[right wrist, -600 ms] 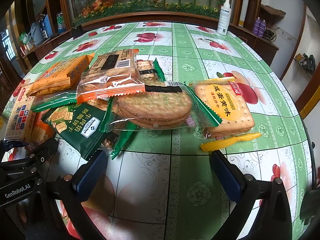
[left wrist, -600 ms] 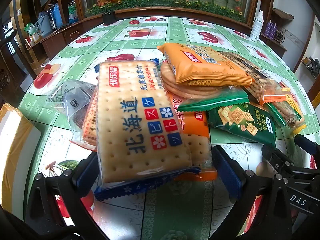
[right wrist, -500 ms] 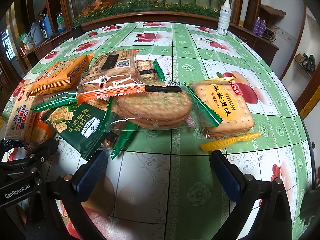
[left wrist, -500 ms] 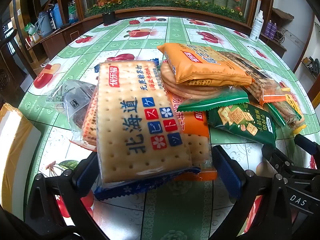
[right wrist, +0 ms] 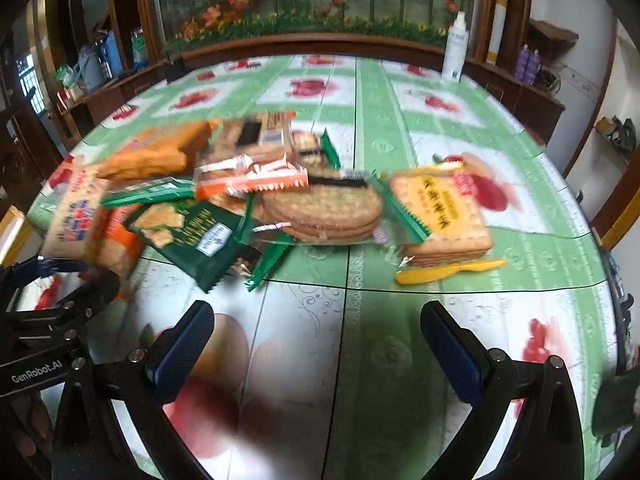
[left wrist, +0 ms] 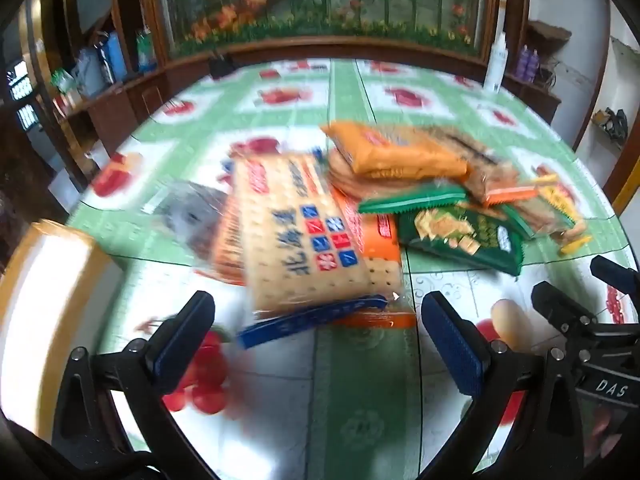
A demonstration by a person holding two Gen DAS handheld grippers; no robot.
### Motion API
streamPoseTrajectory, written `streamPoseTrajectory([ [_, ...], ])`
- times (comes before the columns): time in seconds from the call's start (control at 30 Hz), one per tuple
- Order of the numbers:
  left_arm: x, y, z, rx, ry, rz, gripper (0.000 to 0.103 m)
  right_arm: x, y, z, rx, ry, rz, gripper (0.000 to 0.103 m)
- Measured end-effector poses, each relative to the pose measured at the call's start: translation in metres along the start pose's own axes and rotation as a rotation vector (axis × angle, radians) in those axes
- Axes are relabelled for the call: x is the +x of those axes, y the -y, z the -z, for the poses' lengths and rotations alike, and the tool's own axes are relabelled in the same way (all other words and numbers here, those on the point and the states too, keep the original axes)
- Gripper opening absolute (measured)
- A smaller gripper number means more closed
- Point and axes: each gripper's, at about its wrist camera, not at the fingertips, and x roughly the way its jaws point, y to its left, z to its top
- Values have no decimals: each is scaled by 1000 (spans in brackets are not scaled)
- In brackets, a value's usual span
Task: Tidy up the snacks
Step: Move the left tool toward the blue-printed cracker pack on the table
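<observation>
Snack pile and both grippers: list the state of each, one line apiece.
left gripper: open, empty, short of the pile.
right gripper: open, empty, over bare tablecloth.
blue-edged cracker pack: sealed, lying on top of other packs.
orange pack: sealed, atop the pile.
dark green pack: sealed, flat, partly under others.
round biscuit pack: sealed, clear wrap.
yellow-edged cracker pack: sealed, at the pile's right edge.

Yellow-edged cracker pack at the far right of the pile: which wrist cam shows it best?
Right wrist view. The yellow-edged cracker pack lies there whole, printed face up, right of the round biscuit pack. In the left wrist view only its yellow edge peeks out behind the pile, blurred.
</observation>
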Motion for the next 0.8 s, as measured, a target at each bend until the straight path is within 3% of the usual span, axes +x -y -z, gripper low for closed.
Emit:
streamPoseTrajectory([
  [0.27,-40,-39,0,-40,107,-30,103,-33,-4,-4,-12,91,-48,103],
  [0.43,-44,-53,3,-65,113,-45,103,-41,-11,-8,2,119,-100,103],
  [0.8,-46,-54,0,-49,134,-20,103,-43,-33,-9,-53,132,-98,103],
])
